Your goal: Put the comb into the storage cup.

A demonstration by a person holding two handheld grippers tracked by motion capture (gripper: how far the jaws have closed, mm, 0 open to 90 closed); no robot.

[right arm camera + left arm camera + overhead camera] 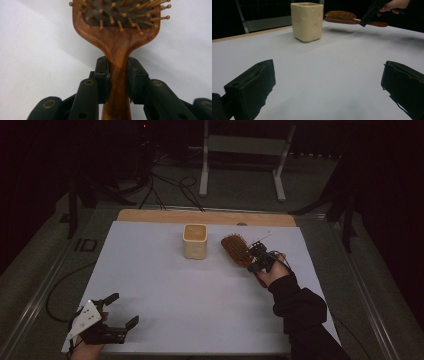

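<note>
White sheet (190, 300) covers the table; dark room, cables (170, 187) on the floor behind. Right gripper (117, 77) clamps the wooden hairbrush (117, 37) handle, held clear of the sheet beside the cream cup (195, 241); brush head cropped in the right gripper view. Left gripper (122, 310) spread wide, empty, near corner.

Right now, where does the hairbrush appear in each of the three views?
High view: hairbrush right of centre, beside the cup, held by the right gripper.
Left gripper view: top right, lifted off the table, right of the cup.
Right gripper view: centre, handle clamped, bristles up.
Shared landmark: the white table cover.
</note>
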